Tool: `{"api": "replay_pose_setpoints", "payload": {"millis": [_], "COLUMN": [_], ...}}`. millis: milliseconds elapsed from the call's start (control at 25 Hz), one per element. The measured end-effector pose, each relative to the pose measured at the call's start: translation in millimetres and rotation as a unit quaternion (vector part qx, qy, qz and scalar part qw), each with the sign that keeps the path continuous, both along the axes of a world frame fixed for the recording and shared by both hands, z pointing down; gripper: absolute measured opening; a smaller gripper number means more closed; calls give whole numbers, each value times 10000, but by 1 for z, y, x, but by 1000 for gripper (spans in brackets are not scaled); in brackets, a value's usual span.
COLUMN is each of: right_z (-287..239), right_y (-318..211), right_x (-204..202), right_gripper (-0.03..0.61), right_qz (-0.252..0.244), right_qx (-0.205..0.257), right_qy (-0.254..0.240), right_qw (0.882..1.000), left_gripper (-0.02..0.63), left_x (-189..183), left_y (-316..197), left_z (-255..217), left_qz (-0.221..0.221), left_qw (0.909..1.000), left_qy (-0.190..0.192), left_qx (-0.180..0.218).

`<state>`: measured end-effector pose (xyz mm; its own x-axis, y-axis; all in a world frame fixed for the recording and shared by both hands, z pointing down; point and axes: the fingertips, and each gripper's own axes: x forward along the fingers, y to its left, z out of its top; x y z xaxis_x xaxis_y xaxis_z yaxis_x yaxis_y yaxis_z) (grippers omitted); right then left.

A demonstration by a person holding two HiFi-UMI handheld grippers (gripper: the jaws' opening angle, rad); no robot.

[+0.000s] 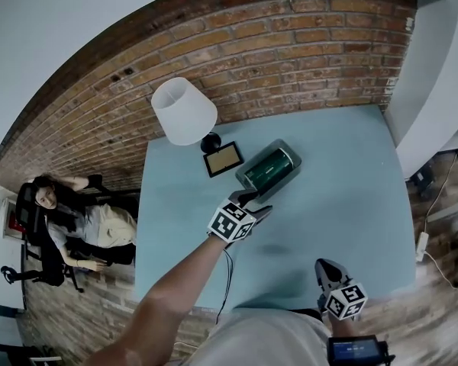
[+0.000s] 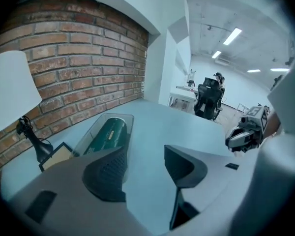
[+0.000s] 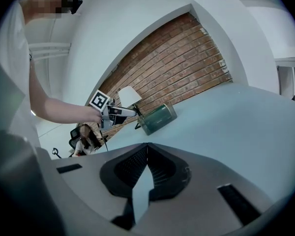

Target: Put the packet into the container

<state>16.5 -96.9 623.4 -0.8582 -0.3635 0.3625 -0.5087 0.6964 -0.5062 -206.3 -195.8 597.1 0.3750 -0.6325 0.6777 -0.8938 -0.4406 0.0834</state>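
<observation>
Table (image 1: 343, 204): pale blue top against a brick wall (image 1: 290, 44).
Container (image 1: 290, 155): clear, oblong, far centre of the table, angled.
Packet (image 1: 266, 169): dark green, lying inside the container along its length.
Lamp (image 1: 184, 110): white shade, black base, far left, just left of the container.
Frame (image 1: 223, 158): small, black-edged, between lamp and container.
Left gripper (image 1: 253, 202): just beside the container's near end, fingers spread wide, nothing between them but bare table.
Right gripper (image 1: 326, 269): near edge of the table, right side, well apart from the container, fingers closed together, holding nothing.
Person (image 1: 76, 223): seated on an office chair, on the floor left of the table.
</observation>
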Motion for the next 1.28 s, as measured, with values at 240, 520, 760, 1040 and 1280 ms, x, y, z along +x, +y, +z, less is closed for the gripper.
{"api": "replay_pose_setpoints", "payload": {"millis": [240, 520, 760, 1040, 1280], "right_z": [-14, -28, -40, -46, -45], "right_y": [4, -5, -5, 9, 22], "right_x": [-22, -37, -42, -42, -41], "right_gripper": [9, 9, 9, 9, 9], "right_qz": [-306, -488, -619, -815, -916], "right_qx": [183, 437, 572, 669, 752], "right_qy": [-40, -84, -129, -112, -50], "right_qw": [9994, 9978, 9964, 9944, 9929], "left_gripper": [156, 31, 12, 9, 9], "left_x": [27, 34, 58, 63, 61], "left_y": [60, 113, 144, 172, 187], "left_z": [-14, -15, -9, -4, 7], "left_qz": [-63, -564, -297, -712, -976], "left_qw": [9978, 9944, 9941, 9898, 9867], "left_qy": [413, 571, 744, 996, 1133], "left_qx": [519, 692, 729, 734, 630]}}
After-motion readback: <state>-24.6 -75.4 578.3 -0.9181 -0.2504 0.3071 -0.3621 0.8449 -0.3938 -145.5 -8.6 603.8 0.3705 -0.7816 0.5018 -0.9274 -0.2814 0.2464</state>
